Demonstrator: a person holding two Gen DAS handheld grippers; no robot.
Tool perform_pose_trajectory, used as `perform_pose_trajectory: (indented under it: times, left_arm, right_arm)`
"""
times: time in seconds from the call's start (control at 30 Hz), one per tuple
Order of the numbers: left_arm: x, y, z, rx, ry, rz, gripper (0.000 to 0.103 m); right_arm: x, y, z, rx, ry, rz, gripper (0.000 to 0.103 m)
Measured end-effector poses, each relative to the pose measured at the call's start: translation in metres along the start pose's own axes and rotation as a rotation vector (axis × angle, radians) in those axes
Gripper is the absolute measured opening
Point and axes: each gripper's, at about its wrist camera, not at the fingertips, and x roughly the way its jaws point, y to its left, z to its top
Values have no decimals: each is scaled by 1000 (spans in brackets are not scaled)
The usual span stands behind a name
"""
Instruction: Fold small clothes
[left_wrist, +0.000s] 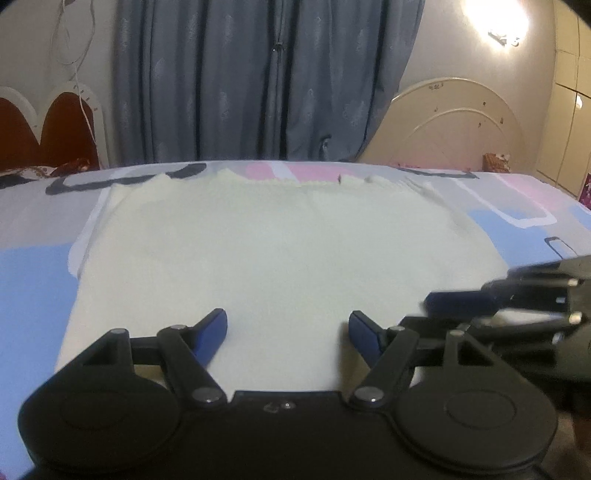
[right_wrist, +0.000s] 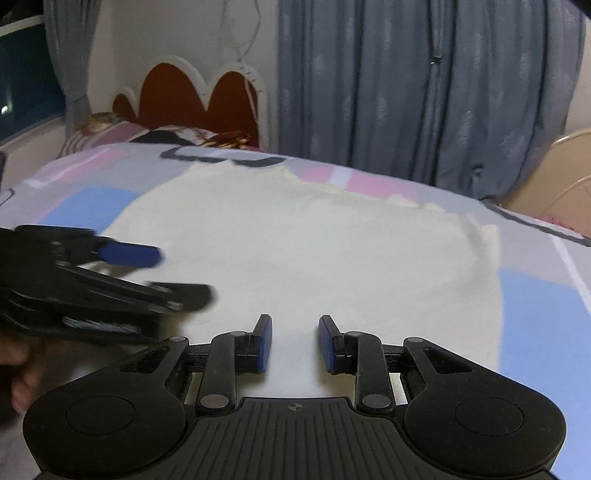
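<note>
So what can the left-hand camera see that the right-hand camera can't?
Only the left wrist view shows the cream arched headboard and the bright wall lamp.

Only the right wrist view shows the dark window and a hand behind the left gripper.

Both show the pale cream garment spread on the pastel patterned bedsheet, the grey-blue curtains, the red scalloped headboard and both grippers open over the garment.

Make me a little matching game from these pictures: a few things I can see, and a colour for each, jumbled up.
Things:
1. cloth lying on the bed
2. curtains
3. gripper pads
4. scalloped headboard

Colours:
A. dark red with a white edge
B. pale cream
C. grey-blue
D. bright blue

Pairs: 1-B, 2-C, 3-D, 4-A
</note>
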Motion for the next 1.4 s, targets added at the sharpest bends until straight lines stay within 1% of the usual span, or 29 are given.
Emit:
perform_pose_trajectory:
  times: [0.07, 0.13, 0.17, 0.27, 0.3, 0.37, 0.43, 0.47, 0.53, 0.57, 0.6, 0.63, 0.73, 0.77, 0.83, 0.93, 1.0, 1.07, 1.1, 1.17, 1.23, 1.27, 1.33, 1.37, 1.4]
  left_arm:
    - [-8, 3, -9, 13, -4, 18, 74]
    - [-19, 12, -17, 13, -4, 39, 74]
    - [-25, 20, -22, 7, -5, 50, 74]
    - [-39, 41, -30, -40, -5, 56, 74]
    - [-42, 42, -29, -37, -2, 69, 73]
    - [-47, 33, -23, -44, -10, 94, 72]
    - [-49, 21, -21, -74, -37, 49, 72]
    - [-47, 14, -20, -79, -41, 33, 72]
    - [-38, 1, -21, -46, -11, 31, 73]
    - [-33, -3, -23, -16, 11, 52, 75]
    - [-32, -4, -26, 4, 19, 63, 75]
    - [-34, 0, -26, -2, 19, 57, 75]
    - [-43, 18, -28, -34, 30, 93, 75]
    - [-45, 26, -31, -47, 34, 95, 75]
    - [-48, 36, -35, -72, 24, 76, 75]
    - [-50, 31, -33, -47, 37, 91, 74]
    - [-52, 30, -29, -67, 30, 105, 73]
    - [-52, 35, -34, -90, 35, 110, 73]
    - [-50, 35, -36, -88, 37, 112, 73]
    - [-50, 32, -38, -58, 36, 123, 73]
    - [-51, 30, -37, -47, 46, 129, 73]
    - [-51, 31, -37, -52, 47, 127, 73]
    - [-51, 31, -38, -55, 44, 126, 73]
    - [-51, 30, -38, -50, 44, 129, 73]
    - [-50, 30, -39, -44, 43, 133, 73]
  right_arm:
    - [-4, 4, -9, -5, 10, -12, 28]
    - [-13, 3, -18, -22, 6, -39, 28]
    - [-20, -2, -23, -13, -5, -78, 28]
    - [-36, -32, -39, 81, -18, -163, 27]
    - [-41, -39, -43, 99, -17, -187, 28]
    - [-50, -44, -42, 122, -11, -198, 28]
    - [-54, -38, -35, 137, -25, -192, 28]
    - [-54, -32, -31, 138, -35, -169, 28]
    - [-54, -21, -30, 138, -33, -150, 28]
    - [-49, -17, -30, 129, -11, -159, 28]
    - [-44, -17, -33, 115, 10, -187, 28]
    - [-47, -21, -39, 110, 8, -205, 28]
    - [-56, -37, -46, 138, 8, -218, 28]
    - [-60, -42, -46, 138, 14, -229, 28]
    - [-63, -51, -47, 152, 25, -226, 28]
    - [-63, -60, -44, 228, 35, -196, 28]
    - [-67, -60, -40, 220, 36, -208, 28]
    - [-78, -57, -37, 225, -19, -233, 28]
    - [-80, -58, -37, 229, -27, -236, 27]
    - [-68, -63, -42, 241, 42, -239, 27]
    - [-70, -61, -42, 212, 40, -238, 27]
    - [-74, -61, -39, 213, 34, -244, 26]
    - [-82, -62, -38, 235, -16, -252, 26]
    - [-79, -63, -40, 234, 1, -257, 26]
    - [-72, -65, -43, 235, 50, -252, 26]
